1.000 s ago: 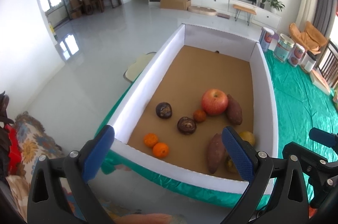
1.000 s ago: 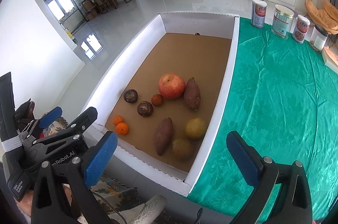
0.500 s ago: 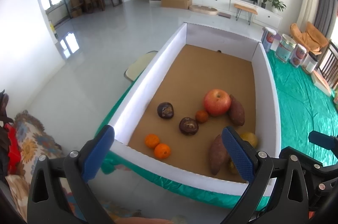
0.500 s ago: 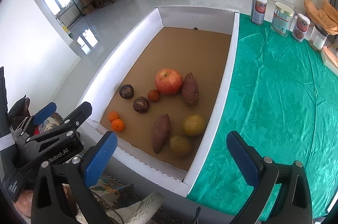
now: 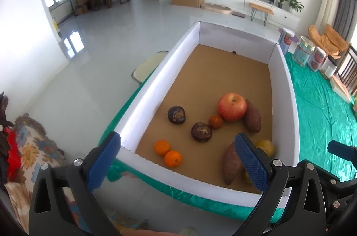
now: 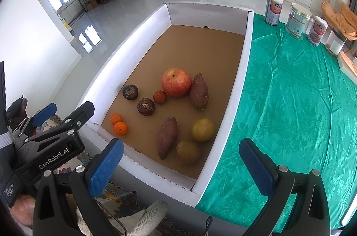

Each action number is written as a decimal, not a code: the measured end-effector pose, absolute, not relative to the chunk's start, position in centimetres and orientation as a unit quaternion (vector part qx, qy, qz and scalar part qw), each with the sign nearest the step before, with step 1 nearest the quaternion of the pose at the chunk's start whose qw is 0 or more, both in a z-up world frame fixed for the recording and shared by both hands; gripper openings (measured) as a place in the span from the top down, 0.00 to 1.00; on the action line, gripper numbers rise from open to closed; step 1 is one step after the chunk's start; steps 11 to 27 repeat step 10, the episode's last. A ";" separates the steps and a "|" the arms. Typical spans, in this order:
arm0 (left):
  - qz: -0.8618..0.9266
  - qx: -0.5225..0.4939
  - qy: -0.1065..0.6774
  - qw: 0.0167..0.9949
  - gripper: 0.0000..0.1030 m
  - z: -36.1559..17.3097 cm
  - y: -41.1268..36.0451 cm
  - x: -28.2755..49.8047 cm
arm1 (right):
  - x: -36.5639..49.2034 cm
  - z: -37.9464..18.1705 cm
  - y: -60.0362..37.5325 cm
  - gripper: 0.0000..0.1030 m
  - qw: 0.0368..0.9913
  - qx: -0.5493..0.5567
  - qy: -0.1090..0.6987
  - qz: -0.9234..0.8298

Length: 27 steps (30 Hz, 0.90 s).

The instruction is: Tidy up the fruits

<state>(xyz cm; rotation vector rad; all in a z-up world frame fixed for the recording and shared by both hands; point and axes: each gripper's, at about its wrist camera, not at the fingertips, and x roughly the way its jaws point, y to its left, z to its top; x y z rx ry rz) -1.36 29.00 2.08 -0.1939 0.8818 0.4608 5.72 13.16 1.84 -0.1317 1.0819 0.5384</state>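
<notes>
A white-walled cardboard box (image 5: 142,100) (image 6: 239,89) holds the fruit on its brown floor. A red apple (image 5: 232,107) (image 6: 176,82) lies beside a sweet potato (image 5: 253,118) (image 6: 199,91). Nearer lie a small dark orange (image 6: 160,97), two dark round fruits (image 6: 130,91) (image 6: 146,106), two mandarins (image 5: 173,158) (image 6: 120,128), a second sweet potato (image 6: 167,136) and two yellow-brown fruits (image 6: 203,129) (image 6: 187,151). My left gripper (image 5: 178,163) is open and empty above the box's near wall. My right gripper (image 6: 181,167) is open and empty over the near right corner.
The box stands on a green tablecloth (image 6: 290,106). Three tins (image 6: 295,21) and a white jar stand at the back right of the table. A chair seat (image 5: 147,65) shows left of the box. A patterned cushion (image 5: 31,151) lies near left. The left gripper's body (image 6: 51,144) shows in the right wrist view.
Both grippers have moved slightly forward towards the box, so the fruit sits a little nearer in both views. Both stay open and empty.
</notes>
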 end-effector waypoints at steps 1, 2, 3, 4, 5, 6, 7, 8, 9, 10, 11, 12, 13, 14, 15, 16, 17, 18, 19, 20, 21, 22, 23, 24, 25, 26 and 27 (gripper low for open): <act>0.221 -0.092 0.422 0.874 0.01 2.1 29.0 -1.3 | 5.7 1.9 13.2 0.00 0.822 -0.062 0.508 0.252; 0.221 -0.091 0.422 0.874 0.01 2.1 29.0 -1.3 | 5.8 1.9 13.1 0.01 0.822 -0.062 0.507 0.251; 0.220 -0.091 0.422 0.874 0.01 2.1 29.0 -1.3 | 5.8 1.9 13.1 0.00 0.822 -0.062 0.507 0.251; 0.218 -0.093 0.423 0.875 0.01 2.0 29.0 -1.2 | 5.8 1.9 13.1 0.00 0.823 -0.063 0.507 0.251; 0.215 -0.096 0.424 0.875 0.01 2.0 29.0 -1.2 | 5.8 1.9 13.2 0.01 0.823 -0.063 0.507 0.251; 0.209 -0.102 0.422 0.876 0.01 2.0 29.0 -1.2 | 5.8 1.9 13.2 0.00 0.822 -0.063 0.507 0.251; 0.203 -0.108 0.421 0.877 0.01 2.1 29.1 -1.3 | 5.8 1.9 13.2 0.00 0.821 -0.062 0.508 0.252; 0.198 -0.113 0.420 0.878 0.01 2.1 29.1 -1.4 | 5.9 1.9 13.2 0.00 0.821 -0.062 0.509 0.253; 0.199 -0.111 0.419 0.879 0.01 2.2 29.0 -1.3 | 5.9 1.8 13.3 0.00 0.820 -0.062 0.509 0.253; 0.203 -0.104 0.420 0.879 0.01 2.2 29.0 -1.2 | 6.0 1.7 13.4 0.00 0.820 -0.062 0.509 0.253; 0.203 -0.104 0.420 0.879 0.01 2.2 29.0 -1.2 | 6.0 1.7 13.4 0.00 0.820 -0.062 0.509 0.253; 0.203 -0.104 0.420 0.879 0.01 2.2 29.0 -1.2 | 6.0 1.7 13.4 0.00 0.820 -0.062 0.509 0.253; 0.203 -0.104 0.420 0.879 0.01 2.2 29.0 -1.2 | 6.0 1.7 13.4 0.00 0.820 -0.062 0.509 0.253; 0.203 -0.104 0.420 0.879 0.01 2.2 29.0 -1.2 | 6.0 1.7 13.4 0.00 0.820 -0.062 0.509 0.253; 0.203 -0.104 0.420 0.879 0.01 2.2 29.0 -1.2 | 6.0 1.7 13.4 0.00 0.820 -0.062 0.509 0.253; 0.203 -0.104 0.420 0.879 0.01 2.2 29.0 -1.2 | 6.0 1.7 13.4 0.00 0.820 -0.062 0.509 0.253; 0.203 -0.104 0.420 0.879 0.01 2.2 29.0 -1.2 | 6.0 1.7 13.4 0.00 0.820 -0.062 0.509 0.253; 0.203 -0.104 0.420 0.879 0.01 2.2 29.0 -1.2 | 6.0 1.7 13.4 0.00 0.820 -0.062 0.509 0.253; 0.203 -0.104 0.420 0.879 0.01 2.2 29.0 -1.2 | 6.0 1.7 13.4 0.00 0.820 -0.062 0.509 0.253; 0.203 -0.104 0.420 0.879 0.01 2.2 29.0 -1.2 | 6.0 1.7 13.4 0.00 0.820 -0.062 0.509 0.253; 0.203 -0.104 0.420 0.879 0.01 2.2 29.0 -1.2 | 6.0 1.7 13.4 0.00 0.820 -0.062 0.509 0.253; 0.203 -0.104 0.420 0.879 0.01 2.2 29.0 -1.2 | 6.0 1.7 13.4 0.00 0.820 -0.062 0.509 0.253; 0.203 -0.104 0.420 0.879 0.01 2.2 29.0 -1.2 | 6.0 1.7 13.4 0.00 0.820 -0.062 0.509 0.253; 0.203 -0.104 0.420 0.879 0.01 2.2 29.0 -1.2 | 6.0 1.7 13.4 0.00 0.820 -0.062 0.509 0.253; 0.203 -0.104 0.420 0.879 0.01 2.2 29.0 -1.2 | 6.0 1.7 13.4 0.00 0.820 -0.062 0.509 0.253; 0.203 -0.104 0.420 0.879 0.01 2.2 29.0 -1.2 | 6.0 1.7 13.4 0.00 0.820 -0.062 0.509 0.253; 0.203 -0.104 0.420 0.879 0.01 2.2 29.0 -1.2 | 6.0 1.7 13.4 0.00 0.820 -0.062 0.509 0.253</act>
